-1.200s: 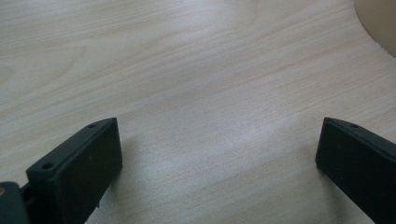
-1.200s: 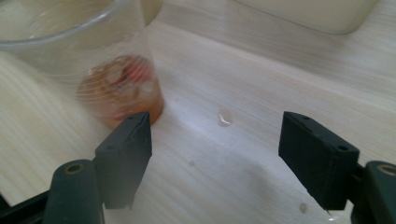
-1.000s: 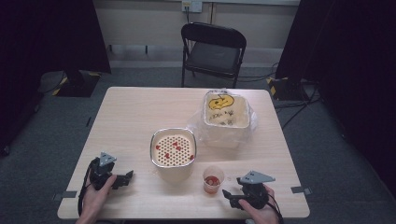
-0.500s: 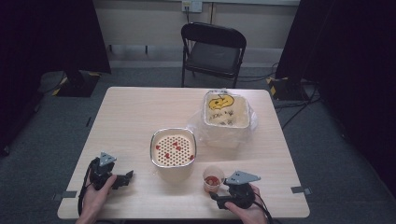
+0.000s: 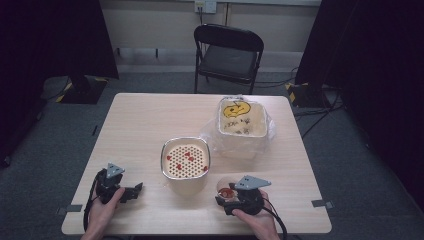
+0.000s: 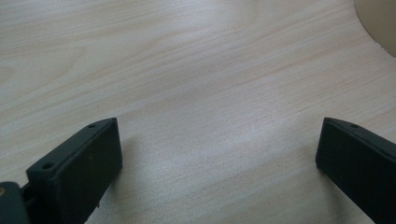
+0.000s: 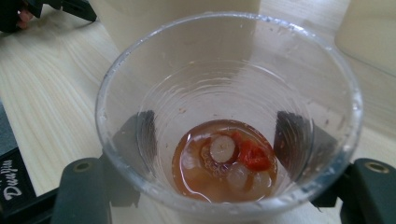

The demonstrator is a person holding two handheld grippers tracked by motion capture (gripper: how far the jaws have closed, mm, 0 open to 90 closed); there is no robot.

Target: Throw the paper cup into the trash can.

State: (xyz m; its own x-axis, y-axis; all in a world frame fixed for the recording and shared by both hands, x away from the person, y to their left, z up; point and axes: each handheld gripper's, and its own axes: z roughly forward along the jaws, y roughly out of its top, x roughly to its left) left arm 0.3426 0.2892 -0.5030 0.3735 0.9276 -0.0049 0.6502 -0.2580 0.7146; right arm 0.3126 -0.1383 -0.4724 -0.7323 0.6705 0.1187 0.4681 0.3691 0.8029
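The right gripper point(image 7: 219, 186) has its jaws around a clear plastic cup point(image 7: 229, 116) near the table's point(image 5: 150, 120) front edge, seemingly gripping. The cup looks light, thin, easily crushed, with liquid inside; hold it low and gently. The left gripper point(image 6: 219, 163) is open, empty. Farther stands the strainer bowl point(image 5: 185, 159).

High view looks down and fwd from above the person's side, taking in the whole table point(image 5: 150, 125). Left gripper view sits low, v. close to bare wood. Right gripper view peers down into the cup point(image 7: 229, 116); both it and high view catch the strainer tub point(image 5: 185, 161).
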